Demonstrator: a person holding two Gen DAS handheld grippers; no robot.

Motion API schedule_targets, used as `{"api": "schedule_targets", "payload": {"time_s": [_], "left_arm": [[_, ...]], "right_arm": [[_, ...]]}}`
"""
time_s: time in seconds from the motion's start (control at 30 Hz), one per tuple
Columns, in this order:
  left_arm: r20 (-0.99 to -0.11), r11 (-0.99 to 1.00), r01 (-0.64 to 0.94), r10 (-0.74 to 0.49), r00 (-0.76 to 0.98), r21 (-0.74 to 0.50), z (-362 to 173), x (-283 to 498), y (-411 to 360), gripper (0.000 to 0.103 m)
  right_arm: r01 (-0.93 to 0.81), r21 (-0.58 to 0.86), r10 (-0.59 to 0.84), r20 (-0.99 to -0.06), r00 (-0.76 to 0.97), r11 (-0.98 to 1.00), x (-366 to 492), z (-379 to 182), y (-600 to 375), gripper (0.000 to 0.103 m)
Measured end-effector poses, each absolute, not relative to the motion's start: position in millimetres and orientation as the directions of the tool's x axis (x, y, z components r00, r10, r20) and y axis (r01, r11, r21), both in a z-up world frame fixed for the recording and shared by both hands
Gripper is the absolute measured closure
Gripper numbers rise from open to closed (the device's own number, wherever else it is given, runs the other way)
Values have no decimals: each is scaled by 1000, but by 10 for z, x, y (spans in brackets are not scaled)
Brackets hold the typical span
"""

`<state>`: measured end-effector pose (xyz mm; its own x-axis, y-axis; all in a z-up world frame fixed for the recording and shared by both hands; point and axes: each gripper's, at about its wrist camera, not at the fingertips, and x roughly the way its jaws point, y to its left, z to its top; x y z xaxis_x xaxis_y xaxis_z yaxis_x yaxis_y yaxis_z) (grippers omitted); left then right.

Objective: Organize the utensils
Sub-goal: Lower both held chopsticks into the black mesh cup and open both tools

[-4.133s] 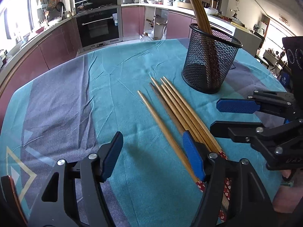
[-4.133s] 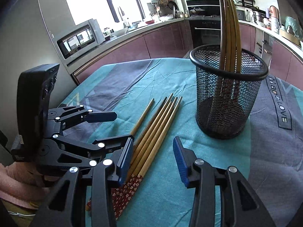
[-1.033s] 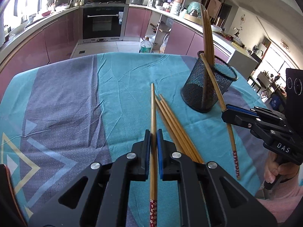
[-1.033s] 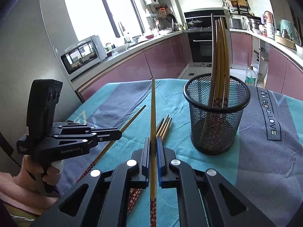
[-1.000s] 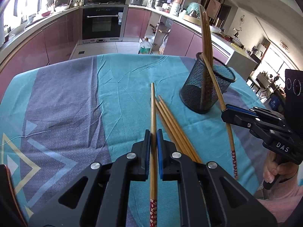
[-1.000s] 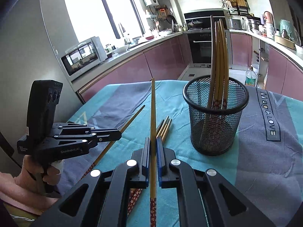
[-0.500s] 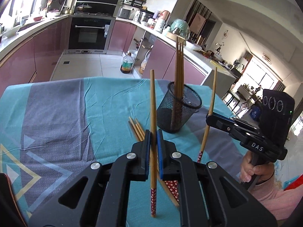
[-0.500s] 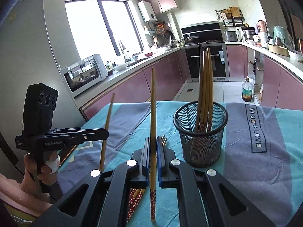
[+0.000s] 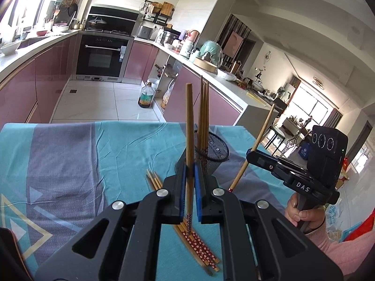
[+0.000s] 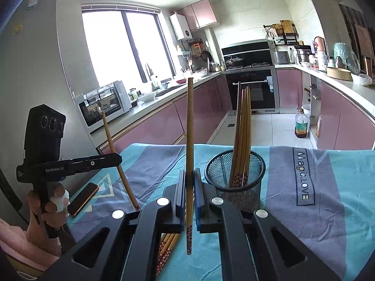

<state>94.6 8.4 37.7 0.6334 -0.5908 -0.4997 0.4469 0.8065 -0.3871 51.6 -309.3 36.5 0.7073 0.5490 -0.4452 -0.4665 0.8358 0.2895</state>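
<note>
Chopsticks are split three ways. Nearest, the left gripper (image 9: 189,178) pinches one chopstick (image 9: 189,126) upright between its blue pads, patterned end down, above the loose chopsticks (image 9: 194,236) lying on the teal tablecloth (image 9: 121,154). The right gripper (image 10: 189,187) clamps a second chopstick (image 10: 189,126) the same way, raised off the cloth. Just beyond stands the mesh cup (image 10: 236,180), with several chopsticks upright inside. A phone (image 10: 82,199) lies at the table's left edge.

Both the left gripper (image 9: 189,178) and right gripper (image 10: 189,187) are raised, jaws clamped together.
</note>
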Motion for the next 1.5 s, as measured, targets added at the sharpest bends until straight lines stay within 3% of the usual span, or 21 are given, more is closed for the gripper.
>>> {"api": "schedule_targets", "payload": {"time_s": [1.07, 1.3, 1.5], "left_arm": [[-362, 769, 555, -639, 678, -318, 1296, 1449, -539, 96], [-369, 784, 545, -620, 692, -297, 1380, 1590, -622, 96], [-425, 803, 539, -593, 684, -254, 1270, 1711, -743, 96]], "right_arm": [[-461, 195, 501, -339, 796, 866, 881, 963, -3303, 98], [-448, 193, 488, -321, 812, 873, 947, 1011, -3305, 98], [-430, 194, 472, -355, 807, 882, 1061, 932, -3298, 98]]}}
